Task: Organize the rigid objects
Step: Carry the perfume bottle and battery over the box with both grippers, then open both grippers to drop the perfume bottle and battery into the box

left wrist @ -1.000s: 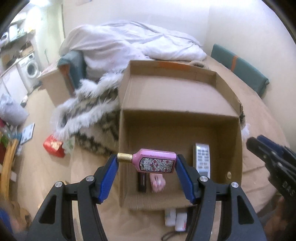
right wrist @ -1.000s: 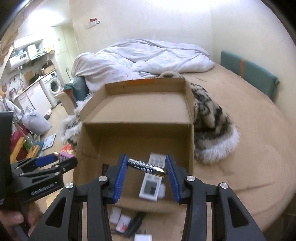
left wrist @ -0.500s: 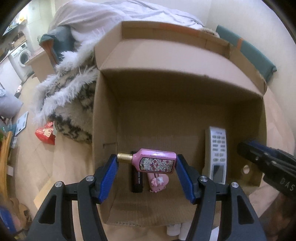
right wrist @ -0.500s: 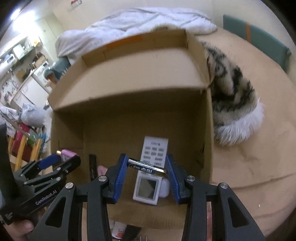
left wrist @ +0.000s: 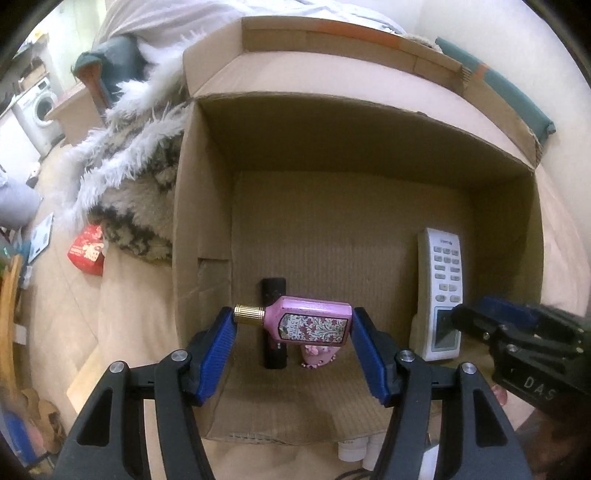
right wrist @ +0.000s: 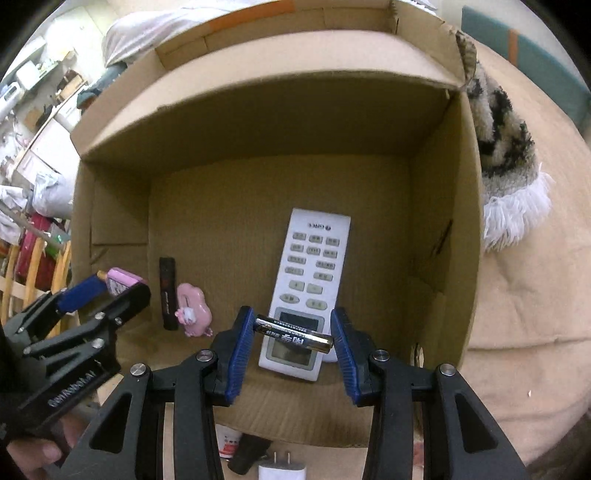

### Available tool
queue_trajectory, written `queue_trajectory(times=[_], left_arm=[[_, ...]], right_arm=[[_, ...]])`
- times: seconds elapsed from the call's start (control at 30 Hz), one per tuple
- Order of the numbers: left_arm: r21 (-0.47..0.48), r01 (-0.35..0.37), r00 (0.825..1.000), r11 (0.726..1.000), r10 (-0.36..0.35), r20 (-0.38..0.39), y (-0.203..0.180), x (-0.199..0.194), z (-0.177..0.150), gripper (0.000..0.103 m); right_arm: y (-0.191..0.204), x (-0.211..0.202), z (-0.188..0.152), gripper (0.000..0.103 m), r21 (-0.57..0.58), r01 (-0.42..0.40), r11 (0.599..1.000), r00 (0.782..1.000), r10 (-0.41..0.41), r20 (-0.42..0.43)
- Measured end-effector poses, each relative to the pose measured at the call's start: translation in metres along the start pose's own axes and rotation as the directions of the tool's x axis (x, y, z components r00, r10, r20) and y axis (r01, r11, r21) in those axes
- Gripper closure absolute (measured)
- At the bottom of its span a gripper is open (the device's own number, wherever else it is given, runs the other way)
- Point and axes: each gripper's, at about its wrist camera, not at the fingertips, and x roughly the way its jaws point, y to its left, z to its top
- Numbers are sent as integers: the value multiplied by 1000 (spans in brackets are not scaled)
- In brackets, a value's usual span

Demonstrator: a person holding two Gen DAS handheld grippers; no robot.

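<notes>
Two grippers hung over the open cardboard box [left wrist: 192,206]. Left gripper [left wrist: 293,325] clamped a pink perfume bottle [left wrist: 310,325] lengthwise between its blue pads, above the box's floor near its left wall. Right gripper [right wrist: 291,334] pinched a black battery [right wrist: 293,334] end to end, above the near end of a white remote [right wrist: 308,284] lying on the box floor. Left of the remote lay a black stick [right wrist: 168,291] and a small pink figure [right wrist: 194,308].

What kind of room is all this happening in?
Most likely someone's home, perhaps a small studio flat: a rumpled white duvet lies behind the cardboard box, and a washing machine stands off to one side.
</notes>
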Motion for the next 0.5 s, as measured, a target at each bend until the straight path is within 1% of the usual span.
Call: queue_trajectory(times=[0.13, 0.5], left_arm=[[-9, 4, 1000, 1000, -4, -20, 2, 4, -1, 43], [15, 4, 999, 1000, -3, -44, -7, 11, -8, 43]], right_arm=[[-1, 3, 2, 58, 18, 1, 1000, 1000, -1, -5], [-4, 6, 3, 58, 32, 3, 999, 1000, -3, -1]])
